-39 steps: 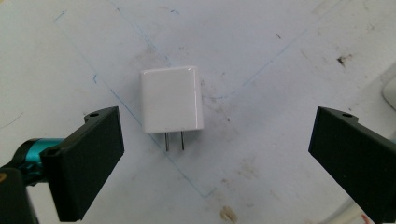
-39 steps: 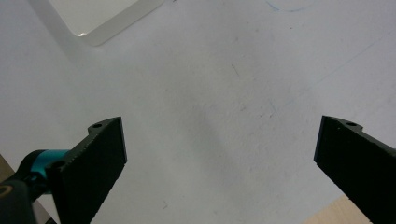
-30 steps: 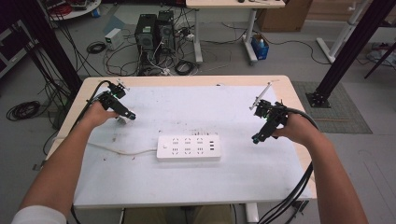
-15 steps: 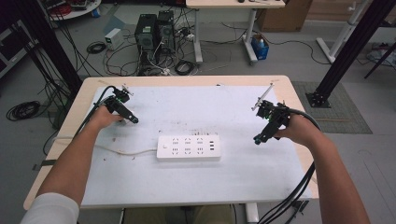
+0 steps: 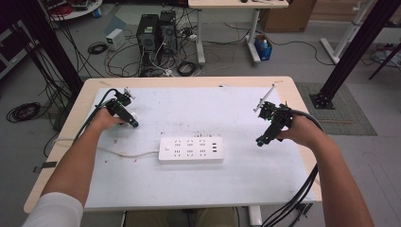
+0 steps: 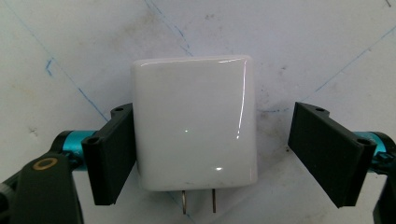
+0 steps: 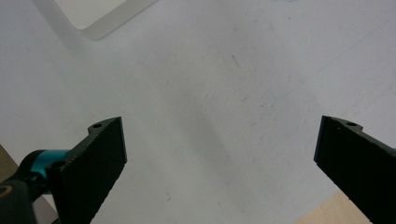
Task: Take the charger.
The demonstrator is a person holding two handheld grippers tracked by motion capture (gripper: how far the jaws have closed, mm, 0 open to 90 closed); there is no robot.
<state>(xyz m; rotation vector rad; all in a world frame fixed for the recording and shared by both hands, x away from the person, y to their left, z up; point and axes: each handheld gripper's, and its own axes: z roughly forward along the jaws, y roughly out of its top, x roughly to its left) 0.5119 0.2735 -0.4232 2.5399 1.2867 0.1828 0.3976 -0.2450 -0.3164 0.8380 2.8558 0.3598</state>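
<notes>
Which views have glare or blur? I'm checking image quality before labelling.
Left gripper view: sharp, with bright glints on the glossy white charger. Right gripper view: soft grey shadow across the table, power strip corner washed out. High view: even light, slightly soft.

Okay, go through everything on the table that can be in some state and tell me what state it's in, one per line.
Charger plug: lying flat, prongs out, unplugged.
Left gripper: closing around the plug, one side touching, the other still apart.
Right gripper: open, nothing in it.
Power strip: on the table, sockets all free.
</notes>
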